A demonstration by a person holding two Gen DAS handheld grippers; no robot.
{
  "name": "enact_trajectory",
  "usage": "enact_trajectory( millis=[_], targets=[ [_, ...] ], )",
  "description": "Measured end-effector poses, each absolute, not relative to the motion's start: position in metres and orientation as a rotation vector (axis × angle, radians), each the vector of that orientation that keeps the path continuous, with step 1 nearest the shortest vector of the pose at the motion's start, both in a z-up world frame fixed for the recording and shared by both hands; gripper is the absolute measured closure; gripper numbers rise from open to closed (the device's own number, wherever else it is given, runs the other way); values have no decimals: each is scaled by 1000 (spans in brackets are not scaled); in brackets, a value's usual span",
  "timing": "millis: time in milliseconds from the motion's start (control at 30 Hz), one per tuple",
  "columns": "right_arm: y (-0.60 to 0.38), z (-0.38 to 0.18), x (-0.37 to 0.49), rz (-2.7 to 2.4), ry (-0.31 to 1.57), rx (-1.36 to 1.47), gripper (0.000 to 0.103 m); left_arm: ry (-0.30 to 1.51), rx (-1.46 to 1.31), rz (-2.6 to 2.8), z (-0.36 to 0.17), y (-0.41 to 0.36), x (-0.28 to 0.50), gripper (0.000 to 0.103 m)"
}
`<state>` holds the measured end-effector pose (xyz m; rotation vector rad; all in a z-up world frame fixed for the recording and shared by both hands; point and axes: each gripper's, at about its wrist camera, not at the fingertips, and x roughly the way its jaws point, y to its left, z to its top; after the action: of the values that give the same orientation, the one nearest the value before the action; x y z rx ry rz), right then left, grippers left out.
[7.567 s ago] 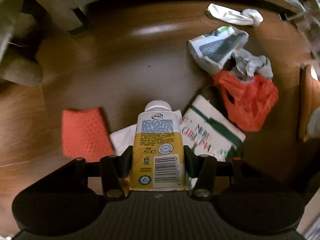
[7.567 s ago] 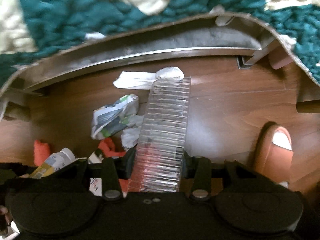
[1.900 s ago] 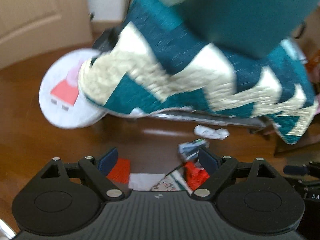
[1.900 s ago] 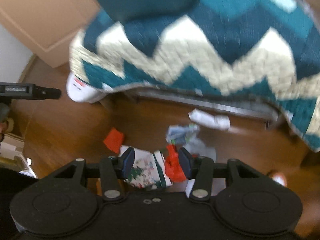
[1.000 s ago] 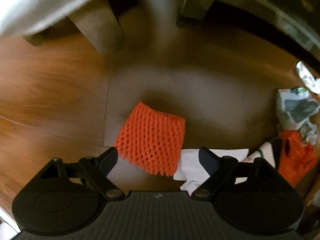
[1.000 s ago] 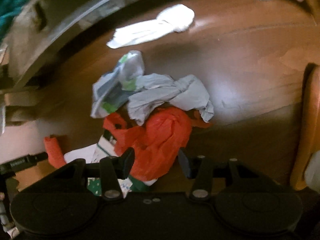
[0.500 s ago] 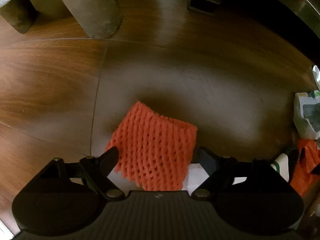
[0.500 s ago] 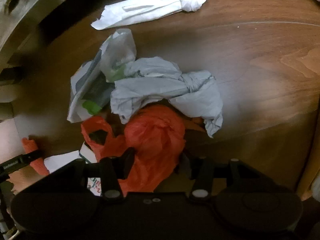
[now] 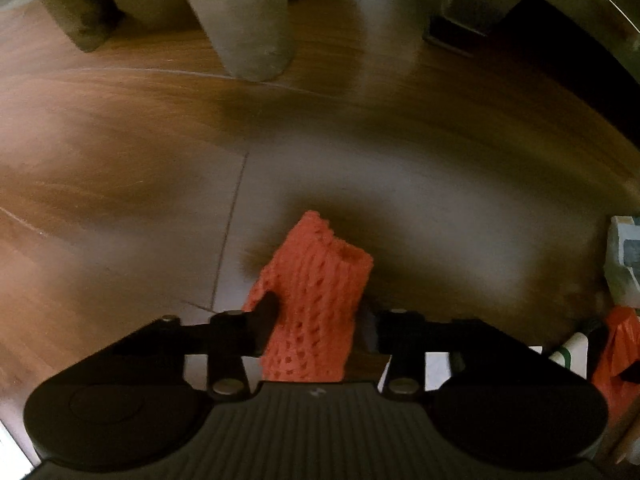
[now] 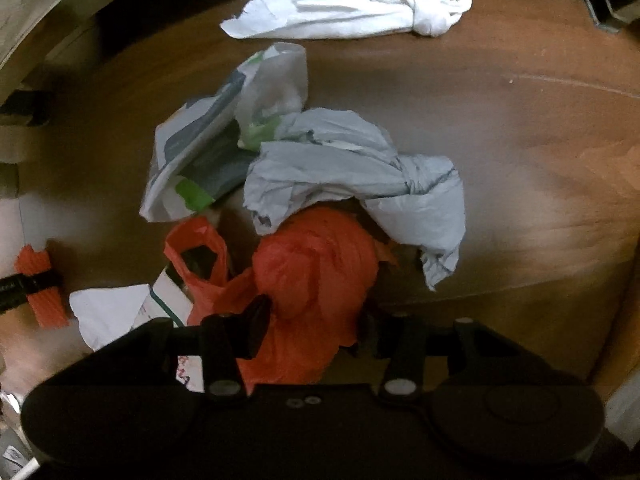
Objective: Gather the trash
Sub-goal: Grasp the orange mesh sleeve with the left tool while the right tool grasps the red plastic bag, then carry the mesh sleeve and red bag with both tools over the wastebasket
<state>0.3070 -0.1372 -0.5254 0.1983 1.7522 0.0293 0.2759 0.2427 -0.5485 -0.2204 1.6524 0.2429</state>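
Observation:
An orange foam net (image 9: 320, 280) stands bunched up on the wooden floor. My left gripper (image 9: 318, 314) points down at it, jaws closing, and both pads squeeze it narrow. The right wrist view shows the same net (image 10: 40, 296) at the far left with the left gripper's black finger across it. A crumpled red plastic bag (image 10: 316, 272) lies between the fingers of my right gripper (image 10: 314, 318). Its jaws are closing slightly; the left finger (image 10: 258, 316) touches the bag, and the bag is not visibly pinched.
Around the red bag lie a grey crumpled bag (image 10: 360, 176), a white and green wrapper (image 10: 204, 152), a knotted white bag (image 10: 352, 12), white paper (image 10: 108, 312) and a green-trimmed carton (image 10: 168, 292). Furniture legs (image 9: 244, 20) and a metal frame (image 9: 580, 8) stand beyond the net.
The left jaws have closed in on the orange net and bunched it up. Both grippers have sunk toward the floor, and the right one's jaws have narrowed a little around the red bag.

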Motion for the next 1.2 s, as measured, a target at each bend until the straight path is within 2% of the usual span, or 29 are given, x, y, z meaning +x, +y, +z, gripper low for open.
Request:
enact_trajectory(
  millis=[100, 167, 200, 533, 867, 1200],
  targets=[
    [-138, -515, 302, 43, 1718, 179, 64, 1639, -268, 251, -542, 251, 274, 77],
    [-139, -505, 299, 65, 1682, 166, 74, 1634, -292, 258, -538, 254, 272, 78],
    [-137, -501, 296, 76, 1674, 168, 96, 1630, -299, 260, -536, 255, 271, 79],
    [-137, -439, 284, 156, 1571, 106, 97, 1557, -380, 242, -480, 262, 248, 81],
    [-133, -321, 261, 296, 1399, 34, 97, 1418, -373, 154, -351, 262, 240, 81],
    [-134, -185, 227, 430, 1151, -20, 97, 1148, -354, 86, -186, 239, 239, 81]
  ],
)
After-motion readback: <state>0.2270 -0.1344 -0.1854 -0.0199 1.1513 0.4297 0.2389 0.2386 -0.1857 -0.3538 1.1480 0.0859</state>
